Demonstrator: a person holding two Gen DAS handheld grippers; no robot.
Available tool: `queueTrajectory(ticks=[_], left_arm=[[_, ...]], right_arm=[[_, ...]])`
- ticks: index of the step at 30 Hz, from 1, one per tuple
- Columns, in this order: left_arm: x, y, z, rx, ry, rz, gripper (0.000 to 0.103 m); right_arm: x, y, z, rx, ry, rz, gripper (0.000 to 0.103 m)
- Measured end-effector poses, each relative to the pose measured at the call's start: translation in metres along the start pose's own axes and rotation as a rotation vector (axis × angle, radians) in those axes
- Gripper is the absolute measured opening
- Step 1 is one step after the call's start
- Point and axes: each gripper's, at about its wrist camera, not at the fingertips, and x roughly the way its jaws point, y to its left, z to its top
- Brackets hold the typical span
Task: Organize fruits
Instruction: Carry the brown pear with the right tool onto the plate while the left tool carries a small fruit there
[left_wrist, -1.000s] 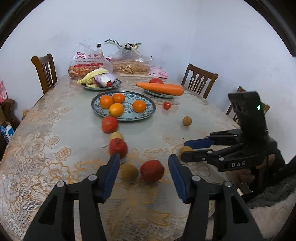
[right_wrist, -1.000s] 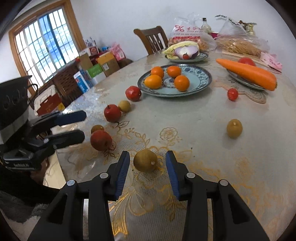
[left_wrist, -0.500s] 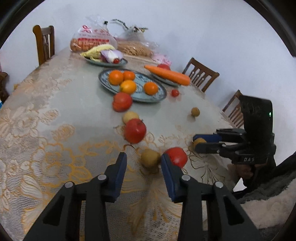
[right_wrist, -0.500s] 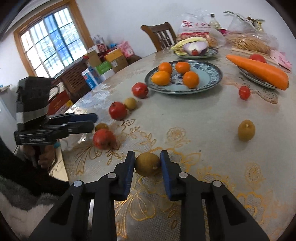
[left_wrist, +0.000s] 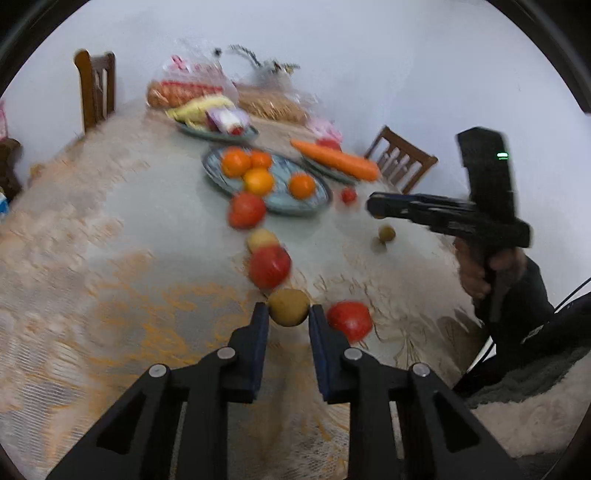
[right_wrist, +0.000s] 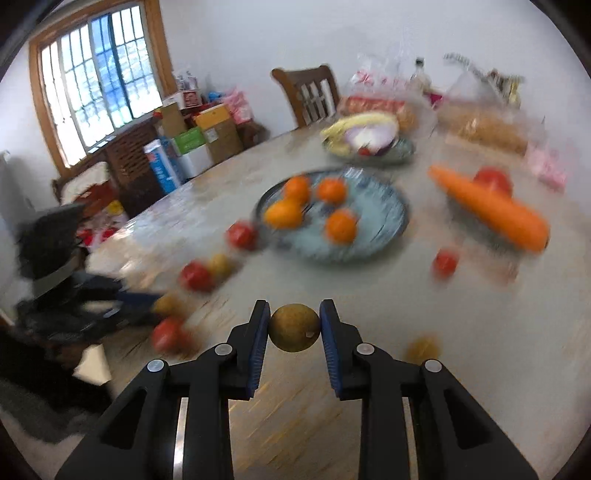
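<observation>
My left gripper (left_wrist: 289, 312) is shut on a brown round fruit (left_wrist: 289, 307) that rests low over the table, beside a red apple (left_wrist: 349, 320). My right gripper (right_wrist: 294, 325) is shut on another brown round fruit (right_wrist: 294, 327) and holds it above the table. A blue plate (left_wrist: 314, 195) with several oranges (left_wrist: 258, 181) stands mid-table; it also shows in the right wrist view (right_wrist: 391, 221). Red apples (left_wrist: 269, 266) and small yellow fruits (left_wrist: 386, 233) lie loose in front of it. The right gripper (left_wrist: 376, 206) shows raised at the right of the left wrist view.
A plate with a carrot (left_wrist: 338, 160) and a plate of vegetables (left_wrist: 210, 114) stand behind the blue plate, with bagged food at the back. Wooden chairs (left_wrist: 98, 88) surround the table. A small red tomato (right_wrist: 445, 260) lies near the carrot plate. Boxes stand under the window (right_wrist: 99, 88).
My left gripper has closed on the brown fruit beside the red apple. My right gripper has lifted its brown fruit off the table and moved toward the plate; both views are motion-blurred.
</observation>
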Motion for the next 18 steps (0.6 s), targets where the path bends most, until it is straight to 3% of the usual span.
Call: queueTrajectory(ticks=[4, 7, 11, 18], left_arm=[[-0.011, -0.003, 0.032, 0.018, -0.064, 0.036, 0.023], [0.009, -0.012, 0.068, 0.044, -0.067, 0.053, 0.023], [0.066, -0.022, 0.103, 0.104, 0.021, 0.085, 0.023], [0.110, -0.028, 0.112, 0.150, 0.099, 0.044, 0.023]], right_arm=[[0.024, -0.014, 0.021, 0.003, 0.004, -0.027, 0.029], [0.044, -0.022, 0.028, 0.023, 0.031, -0.075, 0.029], [0.058, -0.027, 0.032, 0.033, 0.055, -0.056, 0.029], [0.075, -0.026, 0.040, 0.025, 0.076, -0.039, 0.029]])
